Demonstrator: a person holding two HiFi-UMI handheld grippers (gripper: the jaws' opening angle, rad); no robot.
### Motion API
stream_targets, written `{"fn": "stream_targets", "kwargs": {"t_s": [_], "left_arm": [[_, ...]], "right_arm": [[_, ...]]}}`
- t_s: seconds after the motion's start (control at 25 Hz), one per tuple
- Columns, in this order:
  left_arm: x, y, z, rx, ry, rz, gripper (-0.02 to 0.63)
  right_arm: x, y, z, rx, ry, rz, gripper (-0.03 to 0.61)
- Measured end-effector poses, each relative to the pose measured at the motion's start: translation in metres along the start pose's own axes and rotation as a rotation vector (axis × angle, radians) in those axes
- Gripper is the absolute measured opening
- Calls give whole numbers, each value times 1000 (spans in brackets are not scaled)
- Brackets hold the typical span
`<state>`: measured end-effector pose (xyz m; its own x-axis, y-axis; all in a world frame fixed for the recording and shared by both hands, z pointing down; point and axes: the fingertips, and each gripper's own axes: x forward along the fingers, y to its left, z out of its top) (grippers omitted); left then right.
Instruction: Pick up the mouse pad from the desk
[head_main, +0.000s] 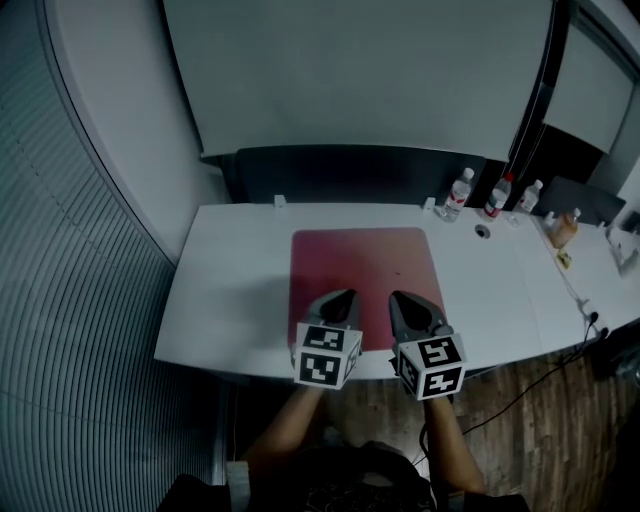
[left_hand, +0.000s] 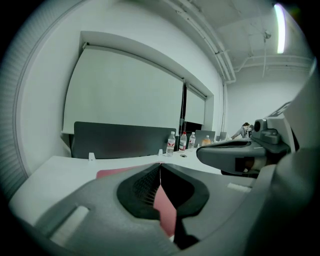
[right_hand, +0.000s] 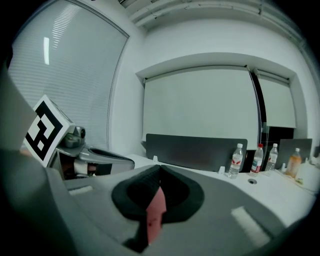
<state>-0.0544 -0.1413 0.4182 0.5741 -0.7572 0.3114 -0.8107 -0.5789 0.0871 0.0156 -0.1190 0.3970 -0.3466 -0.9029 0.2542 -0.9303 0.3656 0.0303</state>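
Note:
A red mouse pad (head_main: 365, 265) lies flat in the middle of the white desk (head_main: 235, 290). Both grippers hover side by side over its near edge. My left gripper (head_main: 347, 294) is shut with nothing in it, over the pad's near left part. Over the near right part my right gripper (head_main: 395, 296) is also shut and empty. In the left gripper view the closed left gripper (left_hand: 160, 165) shows a strip of the mouse pad (left_hand: 166, 209) below it, with the right gripper (left_hand: 227, 153) alongside. The right gripper view has the shut right gripper (right_hand: 160, 168), the mouse pad (right_hand: 155, 210) and the left gripper (right_hand: 97, 157).
Three water bottles (head_main: 458, 193) stand at the desk's back right, next to a cable hole (head_main: 482, 231). A dark partition panel (head_main: 350, 172) runs along the far edge. Small items (head_main: 563, 232) sit at the far right. A cable (head_main: 520, 390) trails over the wooden floor.

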Motion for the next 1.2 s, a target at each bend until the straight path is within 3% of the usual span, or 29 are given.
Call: {"fn": "stream_targets", "kwargs": {"t_s": [0.4, 1.2], "left_arm": [[12, -1, 3, 13, -9, -30, 6], [76, 29, -6, -5, 36, 37, 8]], "right_arm": [[6, -12, -1, 3, -2, -35, 2], [61, -63, -20, 20, 40, 18, 2]]}}
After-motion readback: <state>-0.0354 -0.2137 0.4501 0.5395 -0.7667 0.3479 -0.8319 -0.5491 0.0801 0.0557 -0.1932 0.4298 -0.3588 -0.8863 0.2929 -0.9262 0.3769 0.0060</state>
